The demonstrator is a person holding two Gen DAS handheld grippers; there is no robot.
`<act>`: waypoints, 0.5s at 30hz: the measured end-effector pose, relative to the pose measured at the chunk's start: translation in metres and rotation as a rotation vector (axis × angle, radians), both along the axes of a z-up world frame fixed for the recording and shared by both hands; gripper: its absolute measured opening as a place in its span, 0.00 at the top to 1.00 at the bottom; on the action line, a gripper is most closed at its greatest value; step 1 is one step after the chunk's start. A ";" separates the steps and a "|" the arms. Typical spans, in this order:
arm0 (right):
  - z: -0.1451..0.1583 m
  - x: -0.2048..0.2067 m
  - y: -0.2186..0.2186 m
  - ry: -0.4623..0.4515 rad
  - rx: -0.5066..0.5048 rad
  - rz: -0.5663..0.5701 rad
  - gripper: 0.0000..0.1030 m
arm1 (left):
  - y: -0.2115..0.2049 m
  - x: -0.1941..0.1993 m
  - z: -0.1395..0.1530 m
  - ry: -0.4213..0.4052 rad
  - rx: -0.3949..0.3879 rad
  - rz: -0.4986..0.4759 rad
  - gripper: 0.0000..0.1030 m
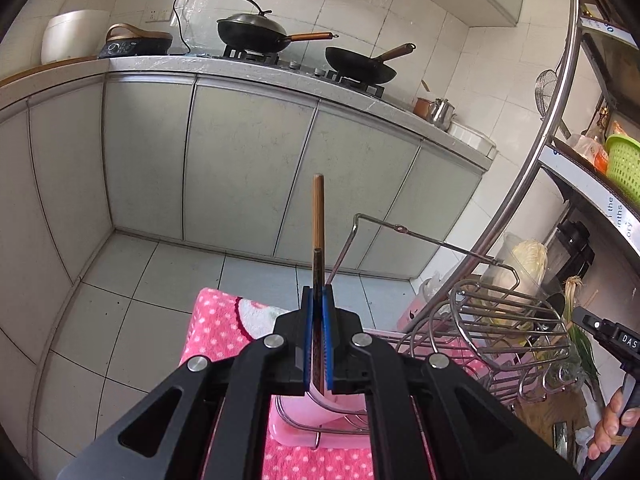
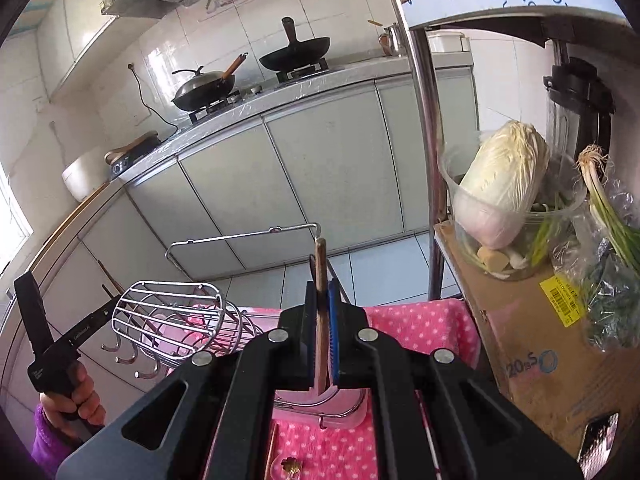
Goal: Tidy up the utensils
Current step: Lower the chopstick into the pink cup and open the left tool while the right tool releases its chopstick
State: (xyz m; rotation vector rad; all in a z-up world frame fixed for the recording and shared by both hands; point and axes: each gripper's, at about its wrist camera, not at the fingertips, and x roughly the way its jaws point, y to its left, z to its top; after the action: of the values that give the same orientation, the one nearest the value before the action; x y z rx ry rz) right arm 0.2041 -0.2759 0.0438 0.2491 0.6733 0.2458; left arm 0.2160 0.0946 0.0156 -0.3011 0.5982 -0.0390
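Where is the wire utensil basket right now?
In the left wrist view the wire basket sits lower right on the pink towel; in the right wrist view it is lower left, beside the left gripper.

Background only: lidded wok [image 1: 252, 32] and open wok [image 1: 360, 66] are seated on the gas hob, well apart. Rice cooker [image 1: 72, 34] is parked at the counter's far end, small steel kettle [image 1: 442, 112] at the other. Napa cabbage [image 2: 500, 188] is stood in a clear tub on a cardboard box [image 2: 532, 344], spring onions [image 2: 612, 216] beside it. Green basket [image 1: 624, 164] is shelved on the metal rack.
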 end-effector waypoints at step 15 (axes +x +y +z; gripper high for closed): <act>0.013 -0.009 0.001 -0.009 -0.022 0.000 0.64 | 0.009 -0.011 0.012 -0.012 -0.025 0.029 0.67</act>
State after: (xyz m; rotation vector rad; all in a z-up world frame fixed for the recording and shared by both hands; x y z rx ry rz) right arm 0.1955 -0.2747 0.0567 0.2269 0.6667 0.2390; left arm 0.2050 0.1040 0.0278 -0.3332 0.5820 -0.0197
